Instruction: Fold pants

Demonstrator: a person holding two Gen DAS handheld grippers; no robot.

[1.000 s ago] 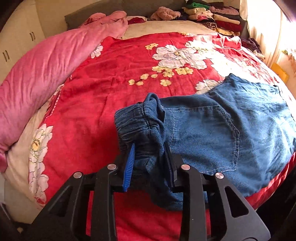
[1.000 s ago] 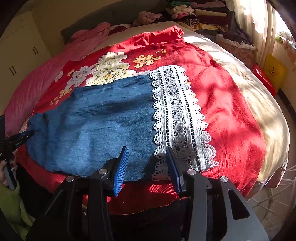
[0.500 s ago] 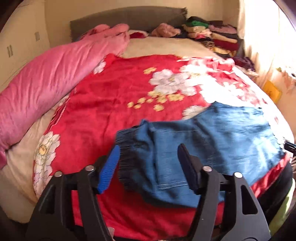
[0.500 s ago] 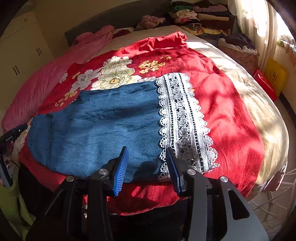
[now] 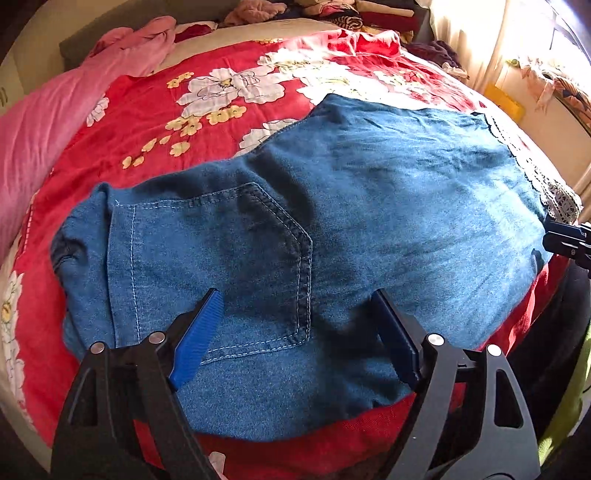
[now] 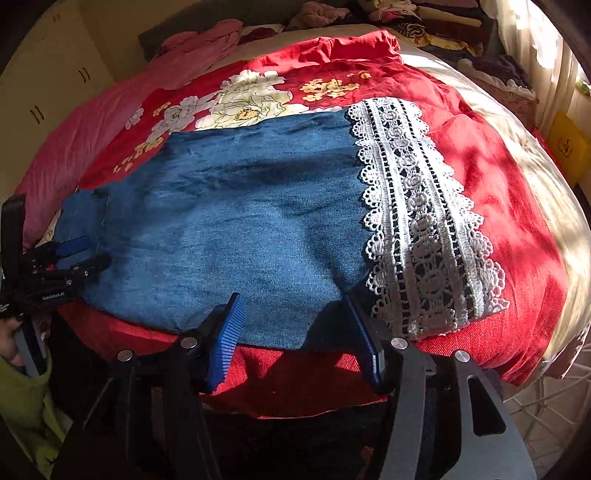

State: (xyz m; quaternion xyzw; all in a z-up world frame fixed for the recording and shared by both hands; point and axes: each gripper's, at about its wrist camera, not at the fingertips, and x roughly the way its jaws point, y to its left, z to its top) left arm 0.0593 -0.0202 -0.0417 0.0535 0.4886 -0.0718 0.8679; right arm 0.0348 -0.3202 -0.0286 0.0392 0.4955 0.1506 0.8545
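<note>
Blue denim pants [image 5: 369,206] lie spread flat on the bed, with a back pocket [image 5: 221,266] facing up. A white lace hem [image 6: 417,221] ends the legs on the right. My left gripper [image 5: 295,295] hovers over the pocket end with its jaws opening wide; the pads press on nothing. My right gripper [image 6: 292,301] stands over the pants' [image 6: 240,221] near edge beside the lace, jaws opening, and the cloth lies loose under the gap. Each view catches the other gripper at its side: the right gripper [image 5: 569,243] and the left gripper [image 6: 74,258].
A red floral bedspread [image 5: 147,122] covers the bed. A pink quilt [image 5: 37,129] runs along its left side. Piles of folded clothes [image 5: 332,11] sit at the head end. A hand [image 6: 9,332] and a green sleeve [image 6: 22,398] show at the left edge.
My left gripper let go of the bunched waistband, which now lies flat, and moved over the pocket with wider jaws. My right jaws have spread apart too.
</note>
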